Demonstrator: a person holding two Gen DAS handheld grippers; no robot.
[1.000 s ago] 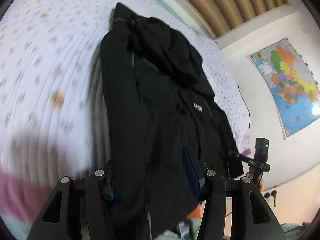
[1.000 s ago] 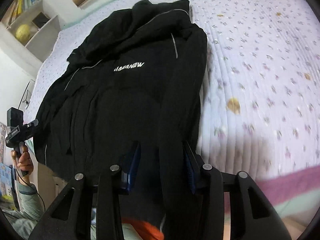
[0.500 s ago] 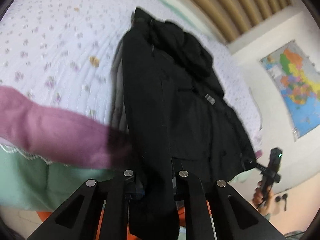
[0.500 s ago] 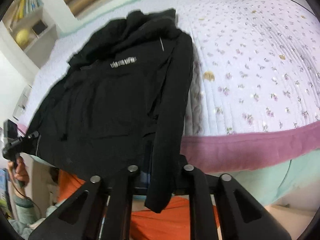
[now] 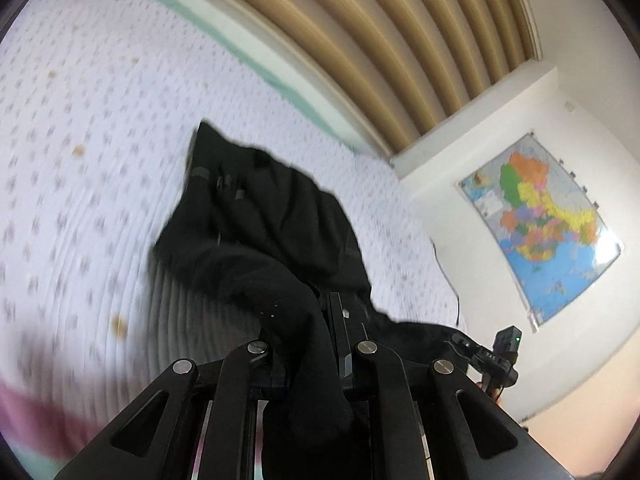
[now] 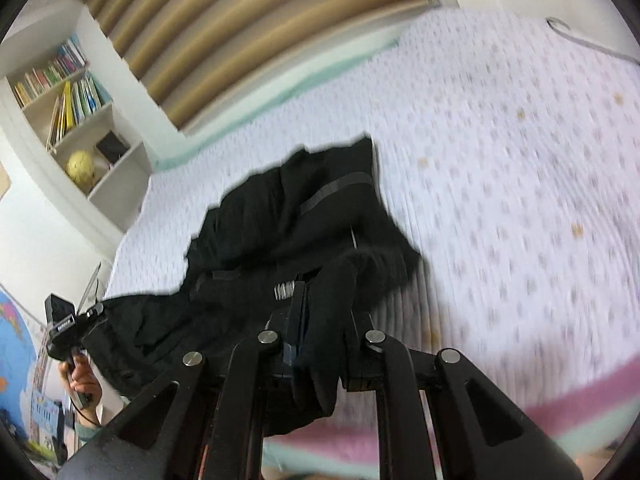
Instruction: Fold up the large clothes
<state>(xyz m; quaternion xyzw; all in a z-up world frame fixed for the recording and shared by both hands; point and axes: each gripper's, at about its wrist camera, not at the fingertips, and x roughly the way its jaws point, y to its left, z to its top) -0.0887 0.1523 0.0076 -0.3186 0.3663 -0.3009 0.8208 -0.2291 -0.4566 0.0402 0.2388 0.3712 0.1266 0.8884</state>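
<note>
White floral quilted bedspread (image 5: 100,208) on bed; tan pleated curtain (image 5: 360,40) behind; coloured wall map (image 5: 544,232); white bookshelf (image 6: 76,120) holding books, yellow ball (image 6: 80,165)

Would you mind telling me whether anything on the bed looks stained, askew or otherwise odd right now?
Yes: the floral bedspread carries several small brownish spots, like stains. The black jacket lies bunched rather than flat, but only because both grippers are clamped on its hem.
</note>
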